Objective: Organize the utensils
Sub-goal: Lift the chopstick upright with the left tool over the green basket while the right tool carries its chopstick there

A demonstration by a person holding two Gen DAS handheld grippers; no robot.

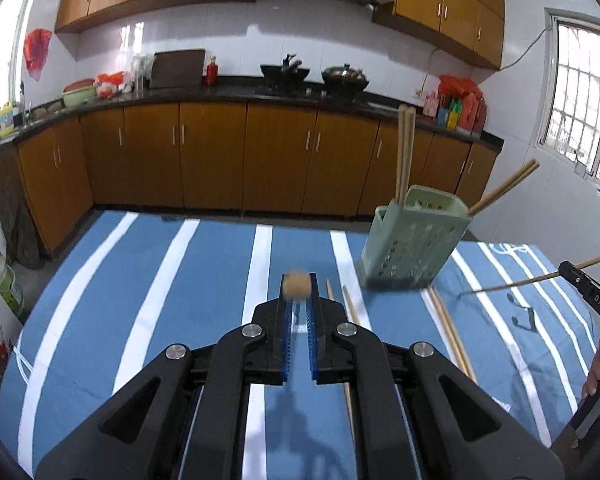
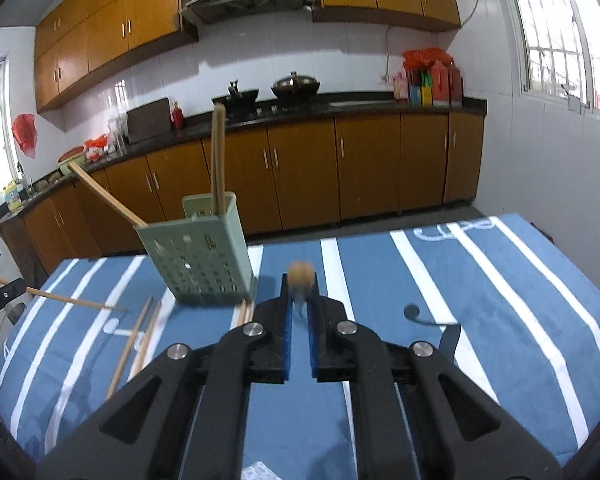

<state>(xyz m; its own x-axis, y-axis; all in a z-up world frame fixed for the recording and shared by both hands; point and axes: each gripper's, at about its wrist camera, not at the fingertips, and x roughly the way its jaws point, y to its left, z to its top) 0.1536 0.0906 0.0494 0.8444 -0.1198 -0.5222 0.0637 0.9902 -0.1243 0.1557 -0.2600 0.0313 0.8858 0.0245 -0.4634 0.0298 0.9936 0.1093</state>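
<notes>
A pale green perforated utensil holder [image 1: 410, 240] [image 2: 200, 258] stands on the striped table with several wooden chopsticks [image 1: 404, 152] [image 2: 218, 160] in it. My left gripper [image 1: 298, 300] is shut on a chopstick [image 1: 297, 284], seen end-on; it also shows in the right wrist view [image 2: 66, 299] at the far left. My right gripper [image 2: 300, 300] is shut on a chopstick [image 2: 300, 274], also seen in the left wrist view [image 1: 532, 280] at the right edge. Loose chopsticks [image 1: 450, 332] [image 2: 134, 344] lie on the cloth beside the holder.
The blue cloth with white stripes [image 1: 180, 300] [image 2: 480, 300] covers the table. A dark metal hook [image 1: 524, 318] [image 2: 432, 320] lies on it. Kitchen cabinets and a counter with woks [image 1: 312, 76] stand behind the table.
</notes>
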